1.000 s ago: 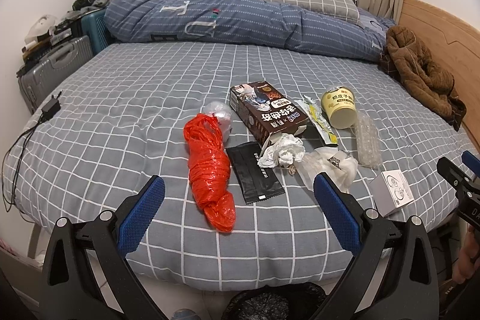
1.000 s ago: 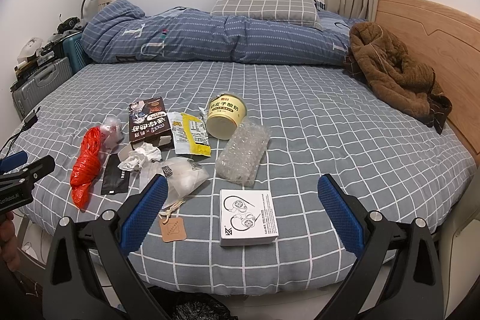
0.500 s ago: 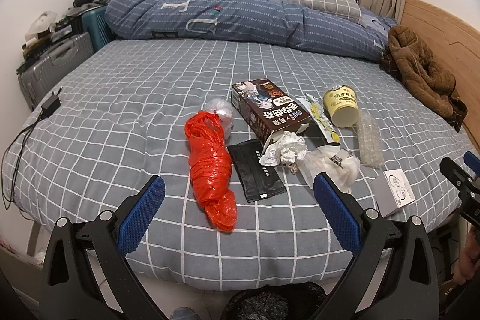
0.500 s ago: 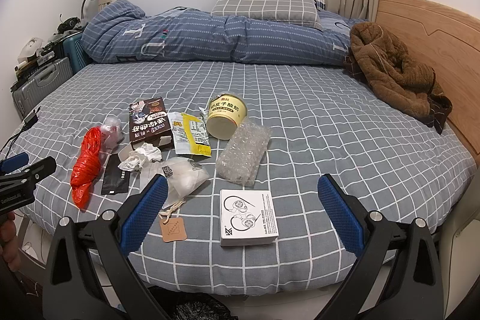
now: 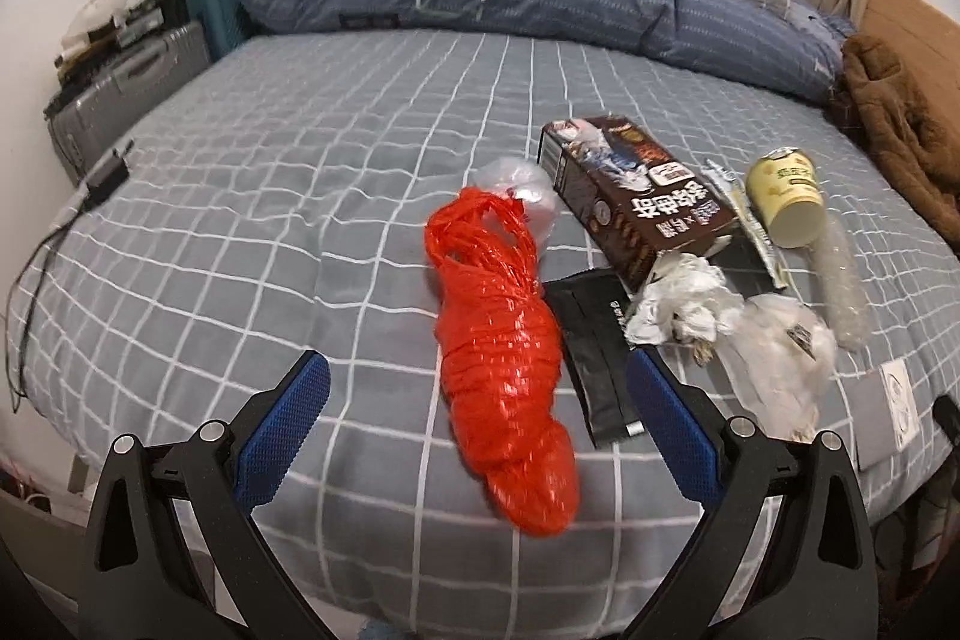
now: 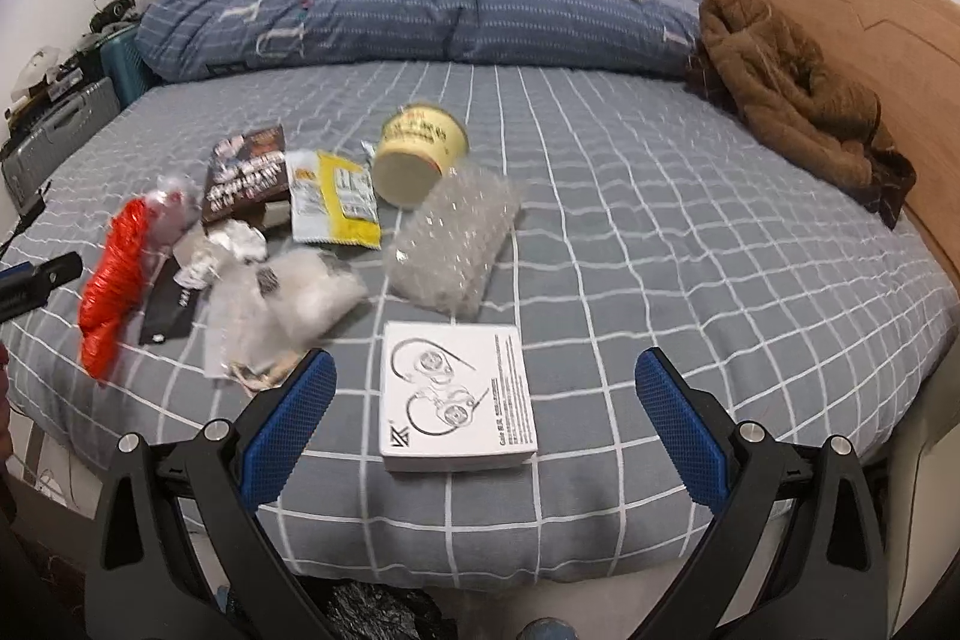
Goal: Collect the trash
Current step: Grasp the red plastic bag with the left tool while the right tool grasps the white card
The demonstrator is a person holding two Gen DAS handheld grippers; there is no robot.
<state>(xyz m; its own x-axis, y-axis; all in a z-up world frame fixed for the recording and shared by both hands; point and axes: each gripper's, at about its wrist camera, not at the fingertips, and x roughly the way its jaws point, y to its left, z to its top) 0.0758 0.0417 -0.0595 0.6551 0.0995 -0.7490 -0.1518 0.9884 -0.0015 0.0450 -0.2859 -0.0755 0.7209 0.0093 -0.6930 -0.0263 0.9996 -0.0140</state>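
Crumpled orange-red plastic bag (image 5: 501,358) lying on bed (image 5: 270,220)

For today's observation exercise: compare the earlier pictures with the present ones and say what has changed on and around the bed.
Both open grippers, left and right, have moved forward, nearer the litter: the crumpled orange plastic bag and the flat white earphone box loom larger. Nothing was taken hold of. The litter lies where it was.

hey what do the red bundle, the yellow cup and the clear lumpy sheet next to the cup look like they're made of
Red bundle: thin glossy plastic film, judging by its crinkles and bright highlights; probably a bag.
Yellow cup: looks like matte printed paper or card, with a rolled rim; a plastic lining can't be ruled out.
Clear lumpy sheet: transparent plastic covered in rows of small bubbles, so apparently bubble wrap.
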